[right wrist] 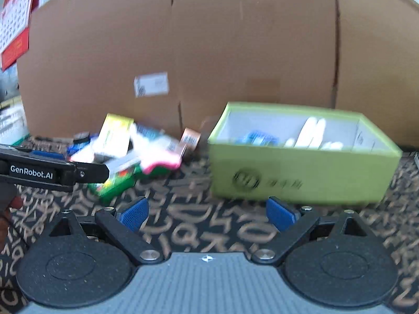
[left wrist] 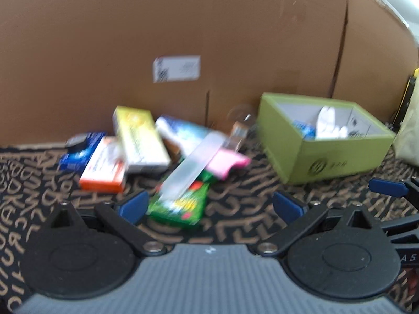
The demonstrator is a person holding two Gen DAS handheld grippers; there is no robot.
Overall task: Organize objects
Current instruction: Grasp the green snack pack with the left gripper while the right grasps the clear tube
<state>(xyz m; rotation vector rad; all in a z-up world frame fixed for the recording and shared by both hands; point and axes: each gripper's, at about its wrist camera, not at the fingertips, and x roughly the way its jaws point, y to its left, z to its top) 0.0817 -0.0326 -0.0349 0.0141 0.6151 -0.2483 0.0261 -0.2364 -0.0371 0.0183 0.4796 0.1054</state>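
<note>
A heap of small boxes lies on the patterned cloth: a yellow-white box (left wrist: 138,138), an orange-white box (left wrist: 104,167), a blue box (left wrist: 81,151), a green packet (left wrist: 180,204), a pink item (left wrist: 225,163) and a clear flat strip (left wrist: 193,164). An open lime-green box (left wrist: 324,141) stands to the right with white and blue items inside. My left gripper (left wrist: 209,206) is open and empty, just in front of the green packet. My right gripper (right wrist: 207,213) is open and empty, in front of the lime-green box (right wrist: 301,172). The heap (right wrist: 123,151) lies to its left.
A large brown cardboard box (left wrist: 183,39) forms a wall behind everything. The left gripper's arm (right wrist: 47,174) reaches in from the left in the right wrist view. The right gripper's blue finger (left wrist: 387,187) shows at the right edge. A pale bag (left wrist: 408,136) stands far right.
</note>
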